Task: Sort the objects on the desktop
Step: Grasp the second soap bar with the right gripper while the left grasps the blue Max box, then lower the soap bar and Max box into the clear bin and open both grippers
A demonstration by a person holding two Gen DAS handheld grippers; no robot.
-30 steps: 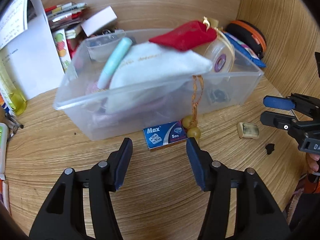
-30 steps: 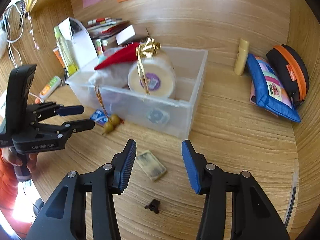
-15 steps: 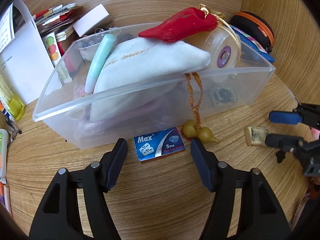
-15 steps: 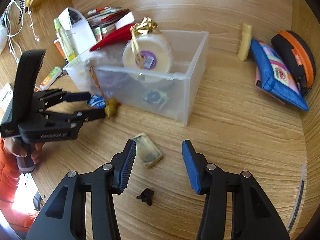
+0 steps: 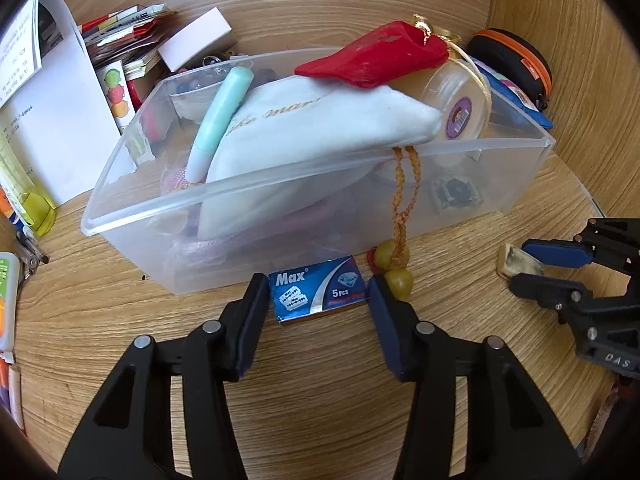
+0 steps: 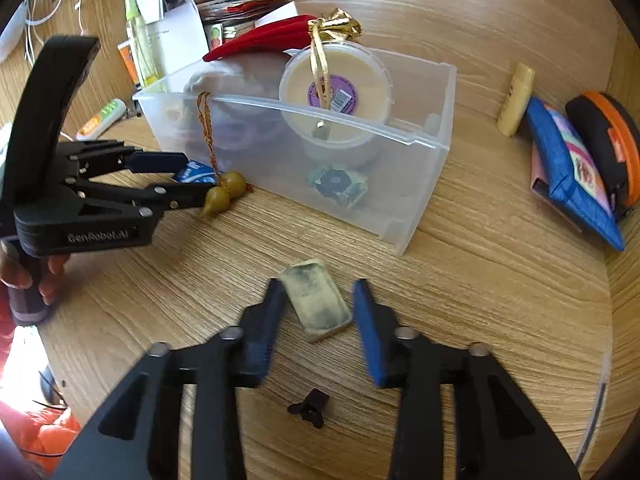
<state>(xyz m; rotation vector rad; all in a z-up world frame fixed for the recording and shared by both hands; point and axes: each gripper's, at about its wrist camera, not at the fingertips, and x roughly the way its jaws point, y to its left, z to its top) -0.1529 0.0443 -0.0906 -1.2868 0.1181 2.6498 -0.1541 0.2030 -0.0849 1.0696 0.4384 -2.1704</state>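
Left wrist view: a blue "Max" blade box (image 5: 318, 295) lies against the clear bin (image 5: 520, 178), between the left gripper's (image 5: 318, 300) closing jaws. The right gripper (image 6: 320, 304), angled down, closes around a grimy eraser (image 6: 316, 305) on the desk (image 6: 480, 280).

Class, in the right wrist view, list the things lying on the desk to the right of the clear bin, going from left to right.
Yellow tube → blue pouch → black case with orange zip.
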